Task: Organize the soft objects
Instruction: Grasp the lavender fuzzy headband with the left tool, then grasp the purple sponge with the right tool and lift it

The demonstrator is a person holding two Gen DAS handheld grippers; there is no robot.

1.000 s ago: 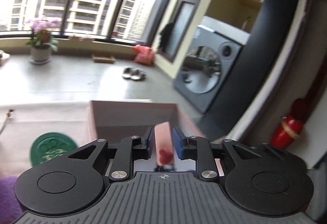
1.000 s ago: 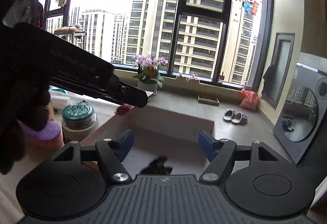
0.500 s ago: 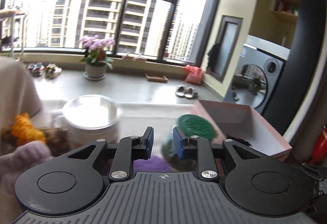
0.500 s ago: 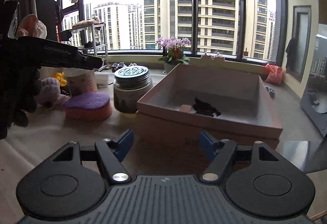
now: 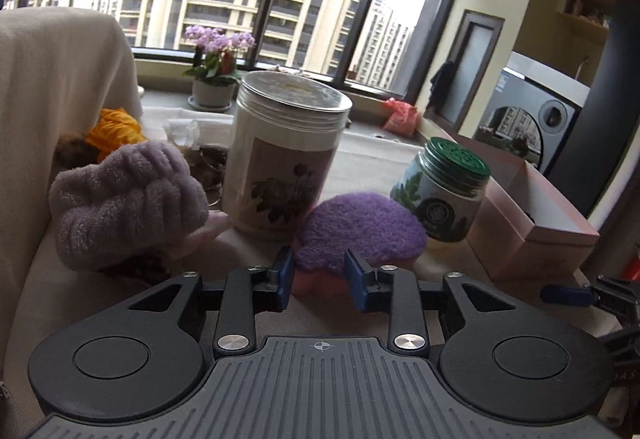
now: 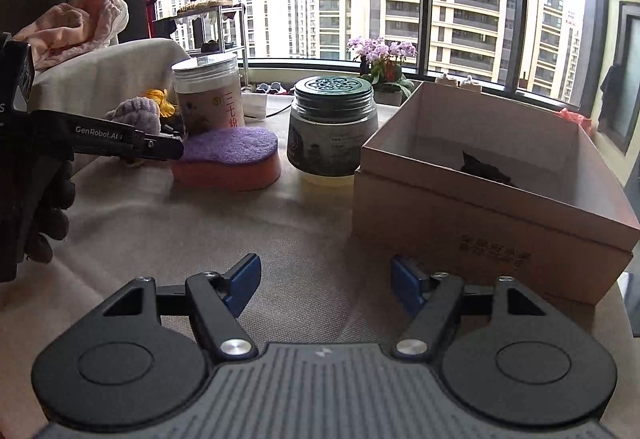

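Purple-topped sponge [image 5: 362,229] with an orange-pink base lay flat on the beige tablecloth [image 6: 248,231], between the tall floral canister [image 5: 282,155] and the green-lidded glass jar [image 5: 446,195], close to both. My left gripper [image 5: 319,273] pointed straight at its near edge; its jaws had just been opening, stood parted a little, nothing pinched, sponge just ahead of the blue pads [image 5: 285,271]. From the right wrist view the same sponge [image 6: 228,159] sat left of the green-lidded jar [image 6: 334,127], and my left gripper's black fingers [image 6: 160,147] reached its left end; contact could not be told.

Fuzzy lilac plush piece [image 5: 128,199] lay left of the canister, with an orange soft item [image 5: 114,133] behind it against a cream-draped seat back [image 5: 52,87]. A dark tangled bit lay under the plush, too unclear to name.

Pink cardboard box [image 6: 496,211] stood open at the right of the jar, just beside it, with a dark crumpled item [image 6: 484,167] inside near the far wall.

My right gripper [image 6: 326,281] hung released over bare cloth, jaws wide, empty, near the box's front left corner. My gloved hand [image 6: 48,215] held the left gripper's handle.

Potted pink-flowered plant [image 6: 380,71] stood on the window ledge behind.
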